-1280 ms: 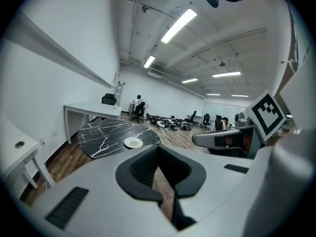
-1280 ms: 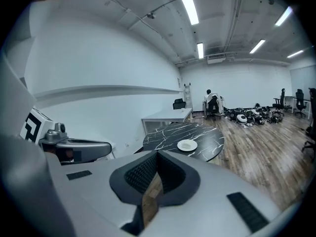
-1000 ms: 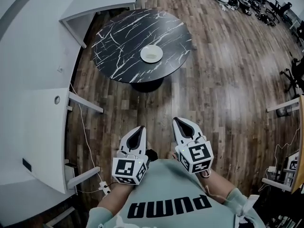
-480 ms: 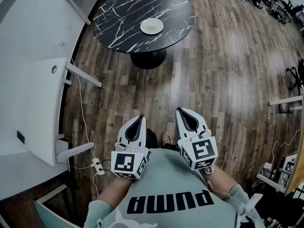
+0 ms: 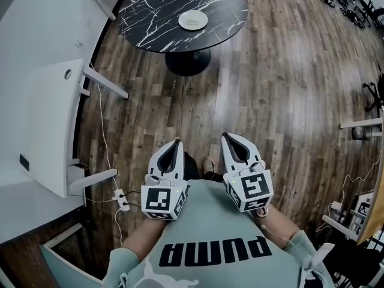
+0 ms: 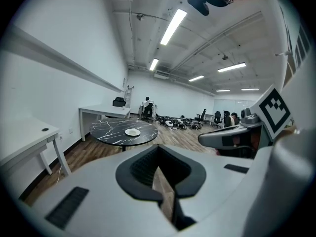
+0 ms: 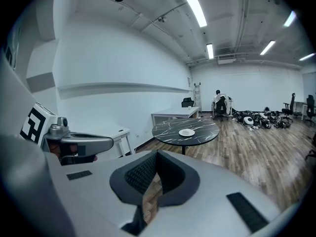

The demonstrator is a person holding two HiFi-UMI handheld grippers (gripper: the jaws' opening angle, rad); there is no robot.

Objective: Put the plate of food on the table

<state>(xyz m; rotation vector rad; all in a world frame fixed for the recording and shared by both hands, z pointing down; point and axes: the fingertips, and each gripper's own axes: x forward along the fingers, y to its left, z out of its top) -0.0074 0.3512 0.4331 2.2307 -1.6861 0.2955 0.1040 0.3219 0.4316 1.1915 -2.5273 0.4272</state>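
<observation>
A white plate [image 5: 192,20] with pale food on it rests on the round black marble table [image 5: 150,11] at the top of the head view, far from both grippers. My left gripper [image 5: 174,145] and right gripper [image 5: 230,138] are held side by side close to the person's chest, over the wooden floor. Both point toward the table, and both are shut with nothing between the jaws. In the left gripper view the plate [image 6: 132,132] sits small on the table [image 6: 111,131], well beyond the jaws [image 6: 158,166]. The right gripper view shows the plate [image 7: 186,132] in the distance too.
White desks [image 5: 48,119] line the left wall, with their legs [image 5: 105,83] reaching onto the floor. A cable and power strip [image 5: 122,200] lie near the left gripper. Office chairs and clutter [image 5: 345,2] fill the far right, and wooden floor [image 5: 270,89] stretches to the table.
The table with the plate has slid toward the top of the head view and looks farther off. Both grippers stay shut, side by side by the chest.
</observation>
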